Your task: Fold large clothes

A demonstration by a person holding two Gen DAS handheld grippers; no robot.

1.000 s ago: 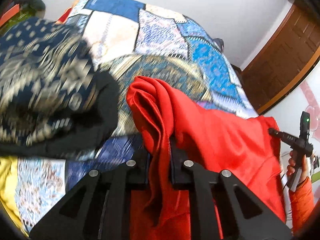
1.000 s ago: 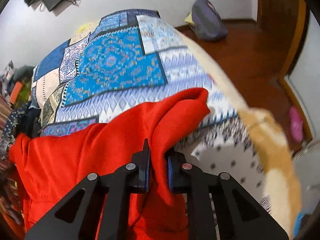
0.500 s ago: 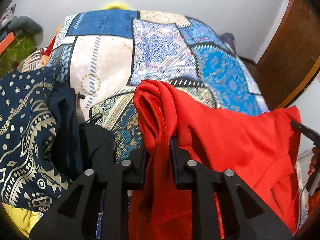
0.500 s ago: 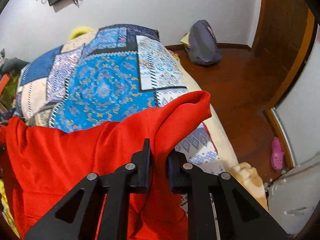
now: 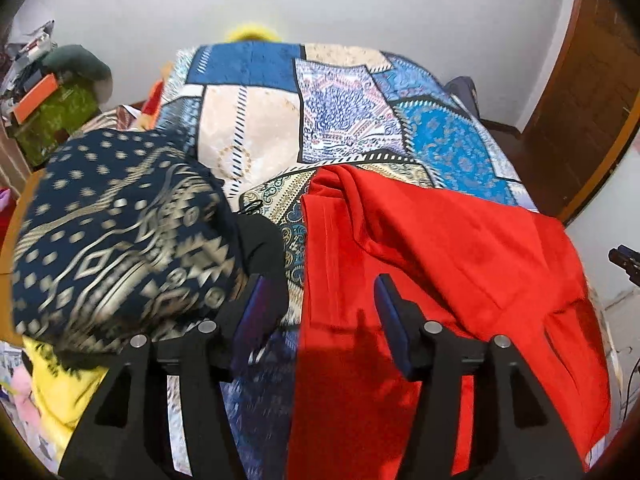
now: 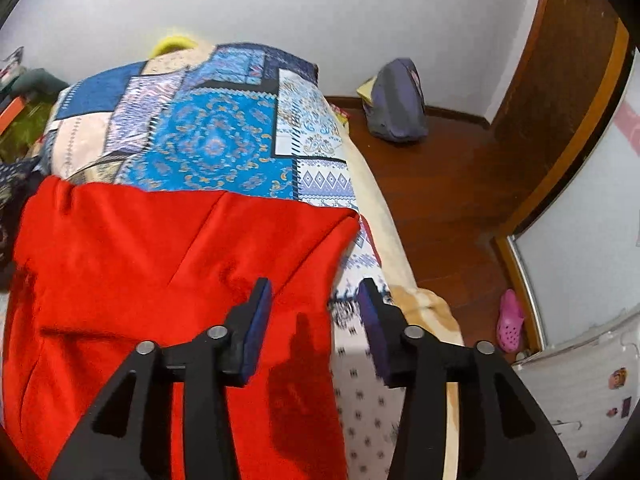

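Both pairs of fingers are spread wide with nothing between them. The left gripper [image 5: 318, 312] hangs over the left border of the red garment [image 5: 440, 280], its right finger [image 5: 394, 332] above the cloth and its left finger [image 5: 250, 316] above the patchwork bedspread [image 5: 340, 92] beside a black cloth [image 5: 260, 248]. The right gripper [image 6: 312, 320] hangs over the garment's right border [image 6: 160, 264]: its left finger [image 6: 252, 332] is over the red cloth, its right finger [image 6: 374, 332] over the bed's right edge.

The garment is plain bright red, smooth, with a few soft folds and some bunching at its top left corner. It lies spread flat across the near part of the bed, reaching almost to the right edge.

Against the bed's left edge sits a heap: a navy cloth with pale gold patterns [image 5: 120, 236] on top, yellow fabric [image 5: 64, 396] under it. On the wooden floor beyond the right edge lie a grey-purple bag [image 6: 396, 104] and a pink clog [image 6: 510, 320].
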